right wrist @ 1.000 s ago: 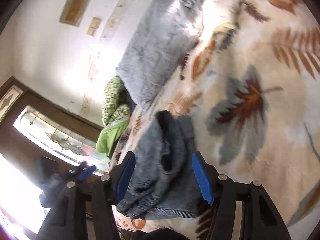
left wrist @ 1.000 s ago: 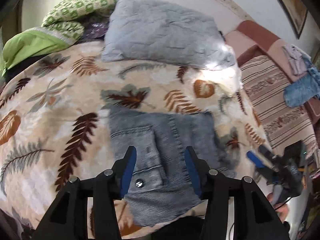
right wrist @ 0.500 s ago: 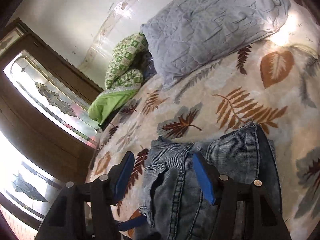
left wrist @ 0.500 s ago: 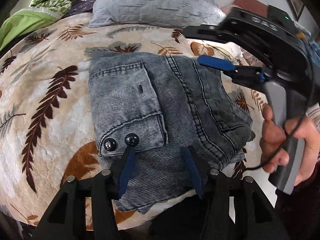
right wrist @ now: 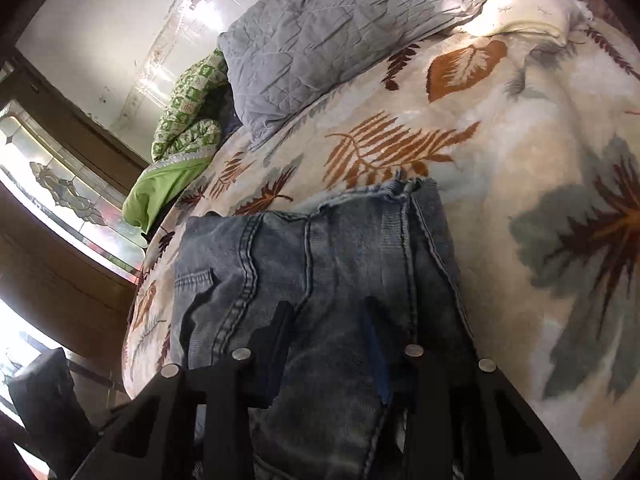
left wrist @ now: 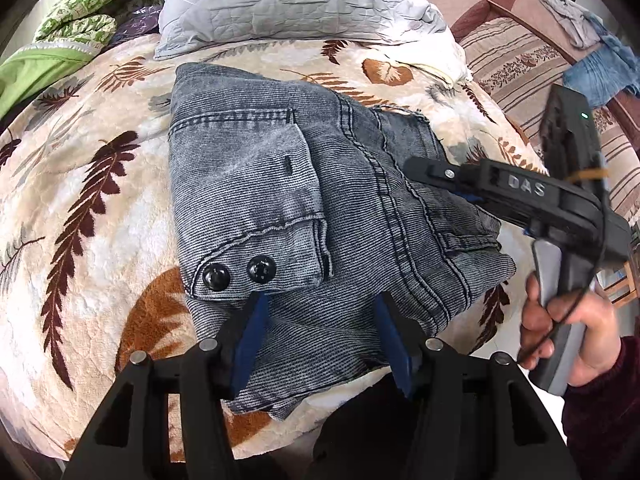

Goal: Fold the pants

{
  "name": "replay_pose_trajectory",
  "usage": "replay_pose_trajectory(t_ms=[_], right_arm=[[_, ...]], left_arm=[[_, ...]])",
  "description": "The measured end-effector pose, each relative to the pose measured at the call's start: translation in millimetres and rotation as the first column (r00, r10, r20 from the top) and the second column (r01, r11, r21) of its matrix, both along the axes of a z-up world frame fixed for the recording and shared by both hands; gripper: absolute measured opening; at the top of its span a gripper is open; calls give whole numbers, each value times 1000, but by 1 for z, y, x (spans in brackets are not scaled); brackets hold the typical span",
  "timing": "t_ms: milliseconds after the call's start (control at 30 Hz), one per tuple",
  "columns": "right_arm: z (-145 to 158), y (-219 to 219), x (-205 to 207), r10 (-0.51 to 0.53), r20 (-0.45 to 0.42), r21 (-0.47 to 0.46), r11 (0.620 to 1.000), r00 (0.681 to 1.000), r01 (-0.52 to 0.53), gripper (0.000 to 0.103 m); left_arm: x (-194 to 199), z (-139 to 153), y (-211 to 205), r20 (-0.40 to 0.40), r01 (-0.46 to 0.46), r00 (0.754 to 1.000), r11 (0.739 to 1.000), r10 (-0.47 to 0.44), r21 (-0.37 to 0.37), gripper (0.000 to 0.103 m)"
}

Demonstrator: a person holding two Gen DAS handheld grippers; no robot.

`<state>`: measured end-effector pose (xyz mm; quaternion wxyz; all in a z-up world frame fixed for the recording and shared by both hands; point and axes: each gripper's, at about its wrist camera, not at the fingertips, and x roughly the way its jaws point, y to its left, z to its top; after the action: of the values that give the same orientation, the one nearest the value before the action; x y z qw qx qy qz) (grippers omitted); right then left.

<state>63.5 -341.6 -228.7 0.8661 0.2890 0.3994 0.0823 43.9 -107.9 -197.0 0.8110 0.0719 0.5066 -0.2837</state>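
At the far left a crumpled green-and-white patterned quilt (left wrist: 80,4) sits bunched at the head of the bed, beside a grey quilted pillow (left wrist: 280,0), both on the cream plush blanket printed with brown and rust leaves (left wrist: 80,208). In the middle of that blanket lie the grey-blue washed denim pants (left wrist: 304,208), folded into a thick, roughly square bundle, with a buttoned cargo pocket and two black snaps facing up. The left gripper (left wrist: 320,332) hangs over the bundle's near edge with its blue-padded fingers spread wide and nothing between them. To the right, the right gripper (right wrist: 324,340) lies low across the bundle's right side; its jaws stand parted over the denim, and no cloth appears pinched between them, though the shadow there makes this hard to judge. Further right stands a striped brown sofa (left wrist: 520,60) with loose clothes on it. The risk, as I judge it, is that the bundle's near-right corner, which looks loose and layered, could spring open or slide on the plush blanket if either tool presses or drags unevenly, undoing the fold. Compared with half a second ago, the right gripper has dropped from above the pants to rest low against them, and the left view sits slightly closer to the bundle.
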Motion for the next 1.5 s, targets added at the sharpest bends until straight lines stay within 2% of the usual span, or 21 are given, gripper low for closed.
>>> replay_pose_trajectory(t_ms=[133,300,367,433,500,600,667,833,967,1067,1233,1500], right_arm=[[1,3,-21,8,15,-38,999,1000,-8,40],[5,8,-42,11,28,-78,997,1000,-9,40],[7,13,-49,28,26,-107,994,999,-25,40],[9,20,-56,48,21,-163,986,999,-44,40],[10,24,-60,54,-1,-198,979,999,-53,43],[14,14,-64,40,-52,-126,991,998,-46,54],[23,9,-70,11,-49,-123,992,999,-17,64],[71,9,-87,7,77,-189,982,997,8,66],[111,12,-101,1,187,-226,973,982,42,76],[128,14,-104,8,217,-240,970,976,45,81],[132,15,-106,4,211,-234,971,977,47,83],[121,13,-105,-4,180,-215,976,984,43,83]], left_arm=[[-8,-3,0,32,17,999,1000,-17,24,58],[0,2,6,-5,-12,1000,1000,12,-9,58],[-1,9,9,-4,-35,999,999,35,0,60],[-3,19,13,22,-47,999,999,46,11,63],[-9,33,19,84,-62,995,998,59,24,72],[-14,53,29,171,-122,979,991,111,54,75],[-15,66,38,215,-168,965,984,151,66,77],[-17,96,55,307,-266,922,962,235,62,82],[-19,117,61,376,-312,886,949,271,52,84],[-21,131,68,401,-331,870,943,287,42,85],[-25,139,69,432,-347,852,937,294,46,85],[-21,133,70,421,-360,856,931,302,63,85]])
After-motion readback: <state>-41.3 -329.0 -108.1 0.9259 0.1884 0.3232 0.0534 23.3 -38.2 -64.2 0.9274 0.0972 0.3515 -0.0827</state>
